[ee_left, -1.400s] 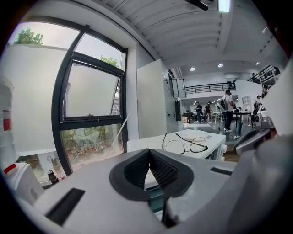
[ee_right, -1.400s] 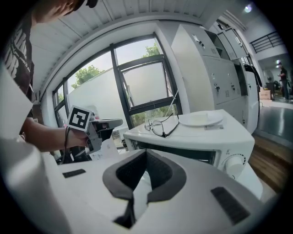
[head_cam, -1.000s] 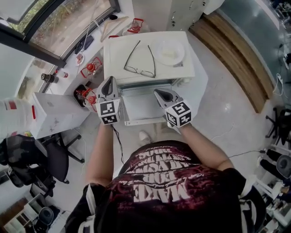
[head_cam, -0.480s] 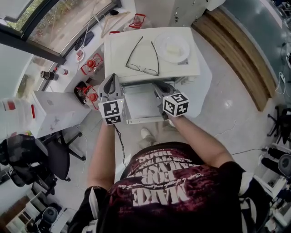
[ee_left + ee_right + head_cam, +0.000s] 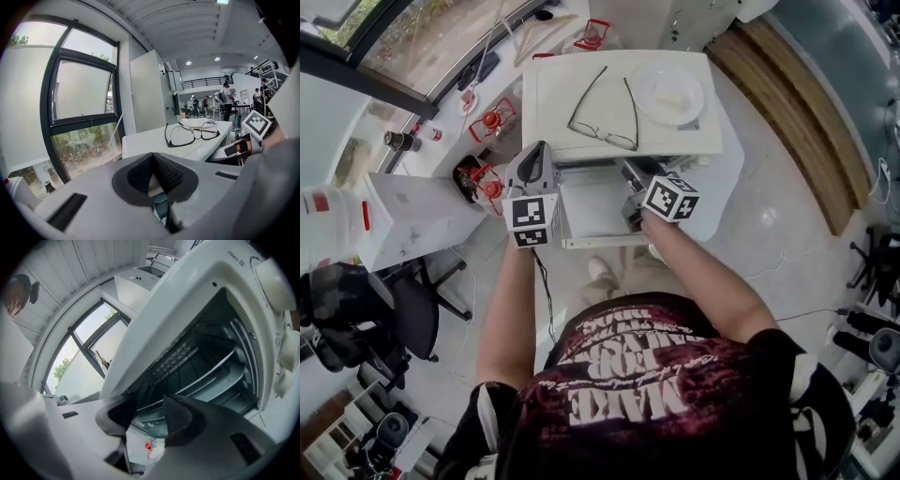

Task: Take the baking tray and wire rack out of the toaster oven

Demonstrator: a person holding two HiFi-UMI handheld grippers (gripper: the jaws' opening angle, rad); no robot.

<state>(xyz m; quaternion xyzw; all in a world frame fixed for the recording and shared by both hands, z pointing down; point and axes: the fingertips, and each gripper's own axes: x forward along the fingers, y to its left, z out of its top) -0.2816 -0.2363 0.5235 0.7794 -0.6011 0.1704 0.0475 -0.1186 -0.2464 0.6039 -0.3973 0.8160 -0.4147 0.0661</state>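
Note:
The white toaster oven (image 5: 619,141) stands with its door (image 5: 595,214) folded down toward me. In the right gripper view its dark cavity shows a wire rack (image 5: 187,357) on the side rails and a grey baking tray (image 5: 225,376) beneath it. My right gripper (image 5: 636,183) (image 5: 150,416) is rolled over at the right side of the oven mouth. Its jaws have just been opening and stand open with nothing between them. My left gripper (image 5: 538,159) (image 5: 152,176) hangs beside the oven's left wall, shut and empty.
Spectacles (image 5: 602,108) (image 5: 190,133) and a white plate (image 5: 672,94) lie on the oven's top. The oven's knobs (image 5: 274,282) sit to the right of the cavity. A window and a desk with red items (image 5: 483,178) are to the left.
My right gripper has moved forward to the oven mouth, rolled over and parted its jaws. The left gripper has kept its place.

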